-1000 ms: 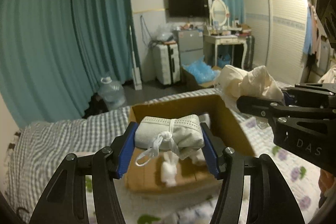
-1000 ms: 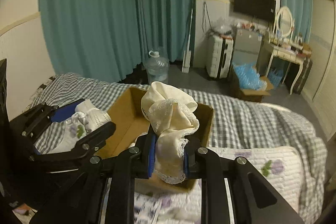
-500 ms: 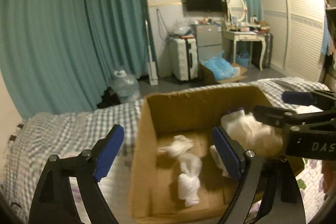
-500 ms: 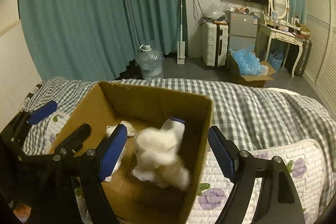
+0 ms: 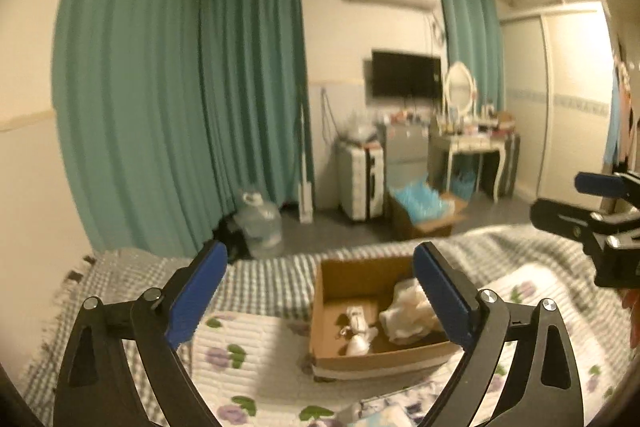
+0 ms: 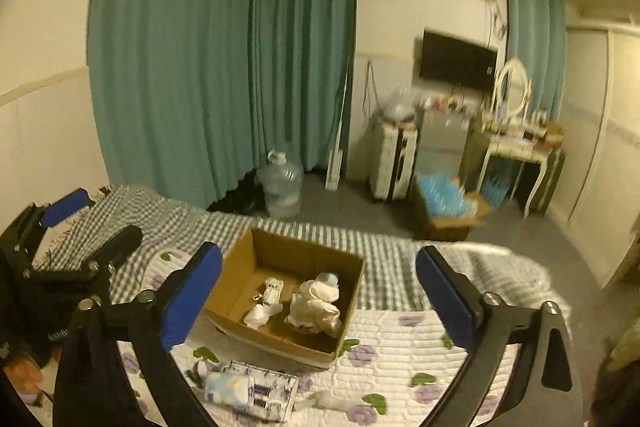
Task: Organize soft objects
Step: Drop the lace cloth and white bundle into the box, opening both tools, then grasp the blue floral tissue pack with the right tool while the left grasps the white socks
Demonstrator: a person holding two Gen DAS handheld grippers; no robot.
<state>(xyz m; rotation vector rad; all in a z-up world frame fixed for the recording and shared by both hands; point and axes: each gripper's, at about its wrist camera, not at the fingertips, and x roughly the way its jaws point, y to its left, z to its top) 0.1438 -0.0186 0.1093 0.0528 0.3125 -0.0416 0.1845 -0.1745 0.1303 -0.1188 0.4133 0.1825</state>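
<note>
An open cardboard box sits on the bed and also shows in the left wrist view. Inside lie a cream lace cloth bundle, also visible in the left wrist view, and small white rolled cloths. My left gripper is open and empty, held high above the box. My right gripper is open and empty, also high above the box. Each gripper shows at the edge of the other's view.
The bed has a white floral quilt and a grey checked sheet. A patterned packet lies on the quilt in front of the box. A water jug, suitcase and dressing table stand beyond the bed.
Both grippers opened and dropped their cloth bundles into the box, then rose and pulled back. The box now looks smaller and lower in both views.
</note>
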